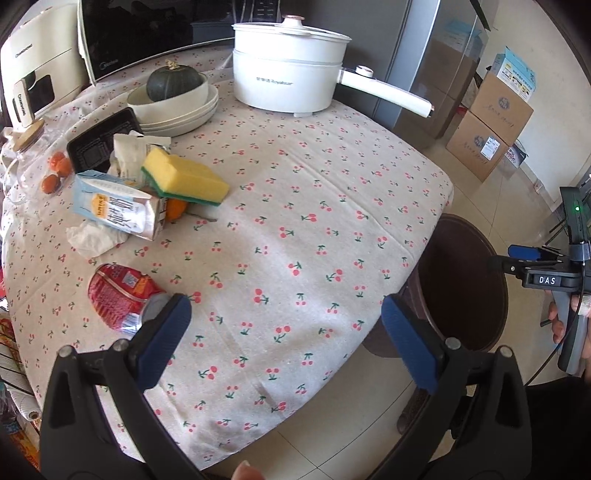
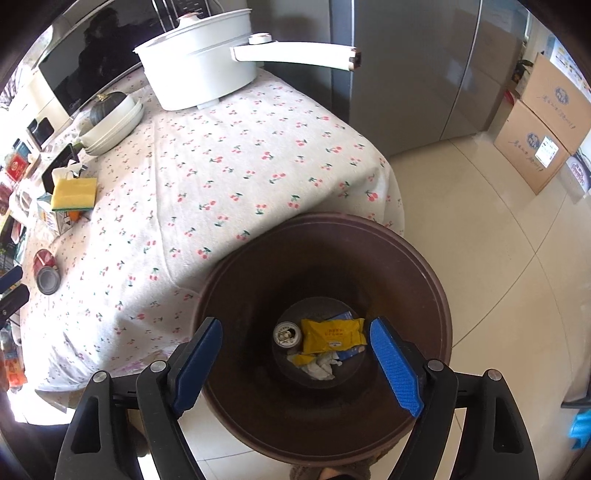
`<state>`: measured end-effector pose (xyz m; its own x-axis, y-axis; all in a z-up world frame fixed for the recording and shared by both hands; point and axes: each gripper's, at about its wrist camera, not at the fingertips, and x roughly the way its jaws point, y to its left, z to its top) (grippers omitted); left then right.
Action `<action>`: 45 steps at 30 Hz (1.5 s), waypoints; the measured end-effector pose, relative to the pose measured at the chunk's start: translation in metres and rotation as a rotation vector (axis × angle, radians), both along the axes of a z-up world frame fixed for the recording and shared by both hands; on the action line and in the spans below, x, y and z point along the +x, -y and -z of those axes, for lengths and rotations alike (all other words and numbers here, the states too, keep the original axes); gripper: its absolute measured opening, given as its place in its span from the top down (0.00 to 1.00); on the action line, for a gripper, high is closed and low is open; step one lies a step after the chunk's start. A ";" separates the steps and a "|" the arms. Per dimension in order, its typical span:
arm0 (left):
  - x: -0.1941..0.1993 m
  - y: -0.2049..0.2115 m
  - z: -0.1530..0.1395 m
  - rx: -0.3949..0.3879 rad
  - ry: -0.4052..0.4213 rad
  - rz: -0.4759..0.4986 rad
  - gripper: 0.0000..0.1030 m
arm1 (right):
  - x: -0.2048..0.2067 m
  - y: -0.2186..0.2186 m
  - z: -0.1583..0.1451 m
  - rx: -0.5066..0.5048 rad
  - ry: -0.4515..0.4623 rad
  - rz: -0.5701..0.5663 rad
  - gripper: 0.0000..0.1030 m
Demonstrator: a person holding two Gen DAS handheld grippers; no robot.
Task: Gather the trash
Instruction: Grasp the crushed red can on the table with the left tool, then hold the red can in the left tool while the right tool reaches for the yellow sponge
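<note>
My left gripper (image 1: 284, 308) is open over the cherry-print tablecloth (image 1: 295, 221), with nothing between its fingers. A crushed red can (image 1: 118, 295) lies just beside its left finger. Farther left lie a milk carton (image 1: 118, 206), a crumpled tissue (image 1: 92, 240), a yellow sponge (image 1: 184, 177) and a black tray (image 1: 96, 144) holding more tissue. My right gripper (image 2: 295, 326) is open and empty above the brown bin (image 2: 424, 277), which stands on the floor at the table's corner. Inside the bin lie a can (image 2: 287, 334), a yellow packet (image 2: 332, 334), a blue wrapper and a tissue (image 2: 321, 365).
A white electric pot (image 1: 288, 85) with a long handle stands at the table's far side. Stacked bowls hold a green squash (image 1: 173, 83). A microwave (image 1: 110, 33) sits behind them. Small oranges (image 1: 59, 166) lie at the left edge. Cardboard boxes (image 1: 491, 129) stand on the tiled floor.
</note>
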<state>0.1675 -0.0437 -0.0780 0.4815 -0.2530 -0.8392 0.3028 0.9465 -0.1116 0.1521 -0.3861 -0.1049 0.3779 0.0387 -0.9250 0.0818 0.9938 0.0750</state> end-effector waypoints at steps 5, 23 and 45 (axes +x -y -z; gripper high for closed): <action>0.007 -0.044 -0.006 0.007 0.012 -0.096 0.01 | 0.011 -0.033 -0.008 0.003 0.014 -0.060 0.17; 0.044 -0.101 0.051 0.193 -0.021 -0.009 0.00 | 0.043 -0.122 -0.011 -0.001 0.019 -0.203 0.00; 0.060 -0.124 0.065 0.059 -0.157 -0.132 0.14 | 0.073 -0.179 -0.008 0.076 0.020 -0.211 0.00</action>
<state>0.2275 0.0804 -0.1431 0.3698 -0.1442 -0.9179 0.1588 0.9831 -0.0905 0.2248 -0.2068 -0.0967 0.3722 0.1884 -0.9088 -0.1299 0.9801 0.1499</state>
